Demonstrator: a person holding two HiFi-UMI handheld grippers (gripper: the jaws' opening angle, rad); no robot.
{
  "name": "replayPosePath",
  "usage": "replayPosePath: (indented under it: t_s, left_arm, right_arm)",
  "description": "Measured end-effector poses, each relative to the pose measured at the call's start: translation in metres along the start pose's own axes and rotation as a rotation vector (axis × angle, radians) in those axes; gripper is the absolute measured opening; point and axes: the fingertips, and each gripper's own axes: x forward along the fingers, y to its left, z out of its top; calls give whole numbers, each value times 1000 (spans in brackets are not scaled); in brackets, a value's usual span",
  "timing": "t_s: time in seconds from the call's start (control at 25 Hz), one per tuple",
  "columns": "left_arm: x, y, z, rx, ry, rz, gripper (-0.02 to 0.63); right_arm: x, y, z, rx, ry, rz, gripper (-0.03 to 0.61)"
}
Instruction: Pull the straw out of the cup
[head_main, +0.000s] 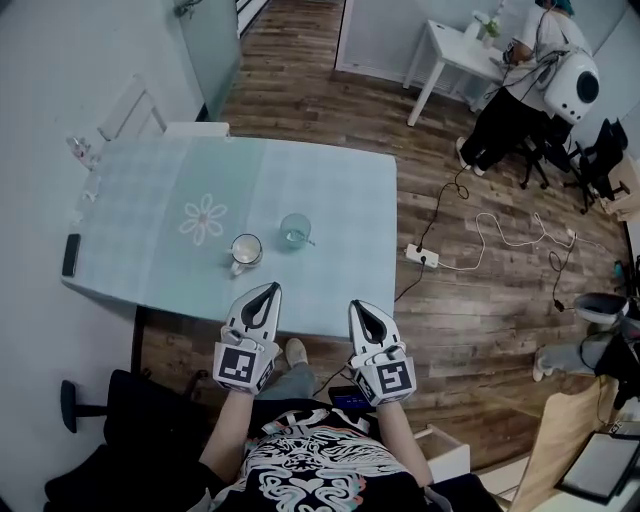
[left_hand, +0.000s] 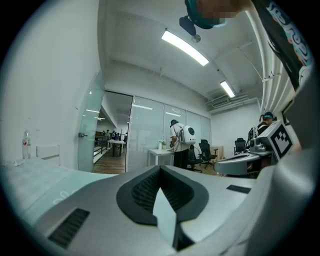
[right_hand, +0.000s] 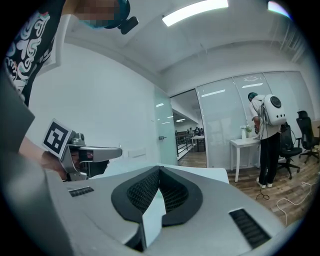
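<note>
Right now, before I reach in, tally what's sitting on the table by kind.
Cups: 2, a white mug and a bluish glass
Phones: 1, a dark phone
Bottles: 1, a clear bottle
Total: 4
One small clear thing near the bottle is too small to name, so it is not counted.

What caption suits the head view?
Both shut: left gripper and right gripper at a pale checked table bearing white mug and teal glass cup.
</note>
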Motion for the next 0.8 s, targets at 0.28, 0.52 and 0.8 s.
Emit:
replayPosePath:
  t_s: [0.28,0.52,0.8]
  left_arm:
    - [37,20,-6,11,28,-36,11]
    - [49,22,-17,-16,42,-28,11]
    - [64,18,-22,31,94,-12,11]
  right_arm:
    - [46,-11,2,-16,15,0,14]
    - [57,-16,1,-22,45,16,14]
    - [78,-28,1,-3,56,68,14]
